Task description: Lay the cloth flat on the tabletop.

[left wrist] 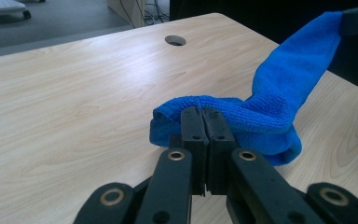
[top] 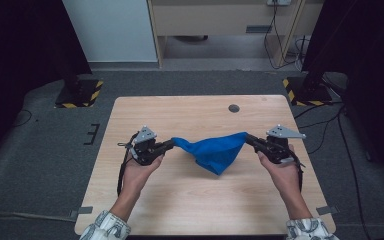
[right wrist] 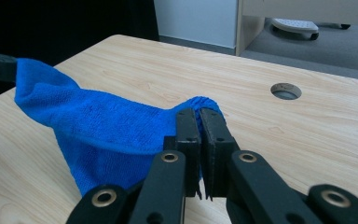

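Blue cloth (top: 214,150) strung between two grippers above the middle of the wooden table (top: 190,200), lifted clear at both ends, sagging in between to a loose point hanging on the near side. Whether that low point touches the tabletop: cannot tell from the high view. Left gripper (top: 171,143) at the cloth's left end, jaws pressed together on a bunched corner; in the left gripper view (left wrist: 204,122) pads nearly meeting, a fold of terry cloth (left wrist: 270,112) pinched between them and spilling out to the right, then rising toward the far right where the other gripper's dark tip grips it. Right gripper (top: 250,139) at the cloth's right end, likewise clamped; in the right gripper view (right wrist: 199,122) jaws close together with only a thin slit, cloth edge (right wrist: 107,135) caught at the tips, the rest draping down and away to the left. Both grippers held level, pointing inward at each other, a hand under each: left hand (top: 141,170), right hand (top: 281,172), patterned sleeves at the near edge of the table. Round cable hole (top: 234,108) in the tabletop, far side, right of centre, well apart from the cloth. No containers on the table. Grey carpet around, two black stands with yellow-black striped bases (top: 80,95) beyond the far corners.
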